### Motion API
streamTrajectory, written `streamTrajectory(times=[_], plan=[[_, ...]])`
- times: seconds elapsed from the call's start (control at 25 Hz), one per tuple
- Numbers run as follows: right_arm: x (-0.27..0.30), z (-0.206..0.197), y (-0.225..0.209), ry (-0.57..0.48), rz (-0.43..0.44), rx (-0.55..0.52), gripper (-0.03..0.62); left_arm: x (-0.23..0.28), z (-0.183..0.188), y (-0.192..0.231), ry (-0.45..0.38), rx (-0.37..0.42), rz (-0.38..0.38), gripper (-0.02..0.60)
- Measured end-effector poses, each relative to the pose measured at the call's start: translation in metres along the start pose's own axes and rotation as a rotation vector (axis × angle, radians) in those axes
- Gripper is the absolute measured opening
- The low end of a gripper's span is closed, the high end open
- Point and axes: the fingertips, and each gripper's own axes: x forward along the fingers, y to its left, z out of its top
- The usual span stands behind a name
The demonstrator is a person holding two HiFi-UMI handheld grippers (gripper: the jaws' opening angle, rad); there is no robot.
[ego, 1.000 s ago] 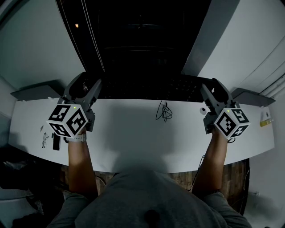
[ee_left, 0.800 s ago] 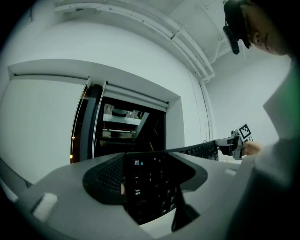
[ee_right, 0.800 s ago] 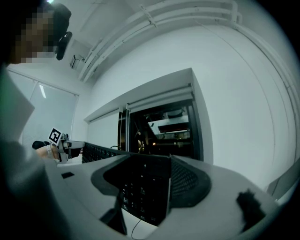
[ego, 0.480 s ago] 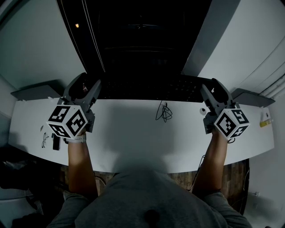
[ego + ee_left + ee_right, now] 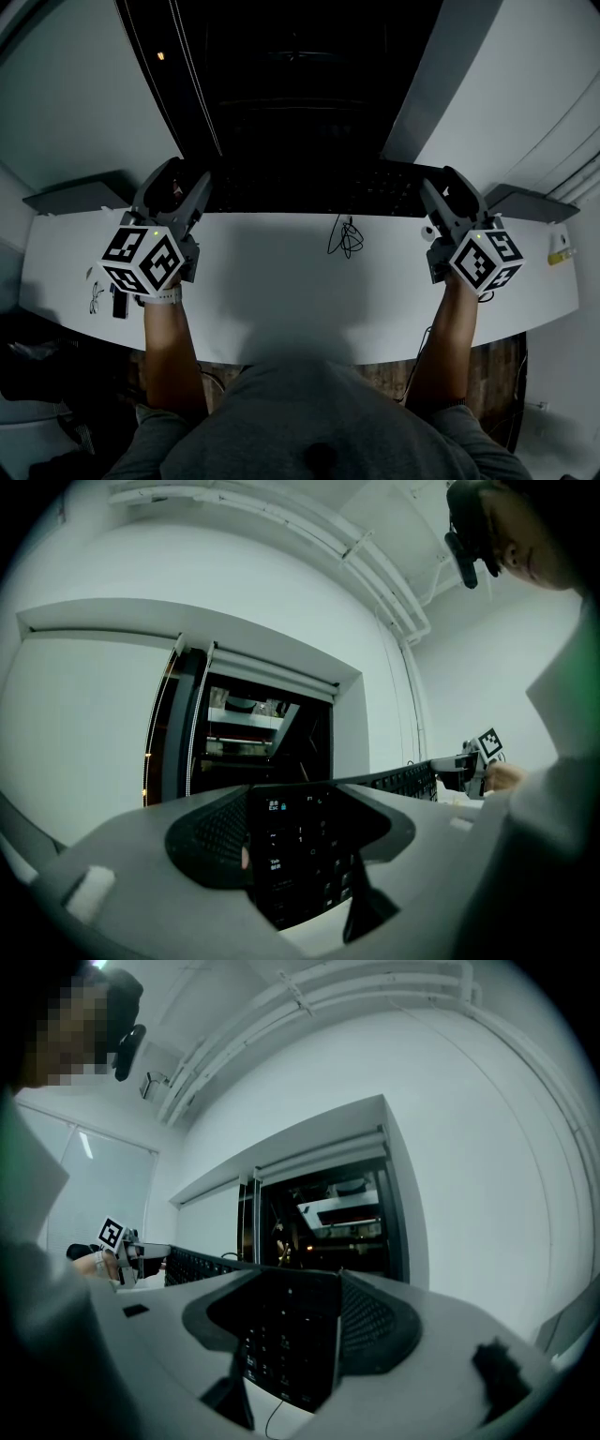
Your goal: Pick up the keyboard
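A black keyboard [image 5: 314,186] lies crosswise at the far edge of the white desk [image 5: 281,291], dark against the dark opening behind it. My left gripper [image 5: 192,183] is shut on its left end, where the Esc and Tab keys show between the jaws [image 5: 298,850]. My right gripper [image 5: 441,187] is shut on the keyboard's right end [image 5: 286,1335]. In both gripper views white desk shows under the held end, so the keyboard seems to hang just above the desk. From the left gripper view the keyboard [image 5: 398,782] runs off toward the other gripper's marker cube [image 5: 489,742].
A tangled thin cable [image 5: 345,236] lies on the desk just in front of the keyboard. A small white object [image 5: 427,232] sits beside the right gripper. Small dark items [image 5: 114,300] lie at the desk's left. A dark window recess [image 5: 300,84] rises behind.
Almost nothing differs. Both grippers stay clamped on the keyboard's ends, and the picture shifts by only a few pixels.
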Motion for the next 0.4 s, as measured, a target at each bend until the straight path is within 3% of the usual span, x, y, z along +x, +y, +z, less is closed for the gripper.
streamTrajectory(times=[0.4], plan=[[0.0022, -0.002, -0.0019, 0.003, 0.001, 0.001, 0.264, 0.0029, -0.003, 0.0009, 0.006, -0.003, 0.0, 0.268]])
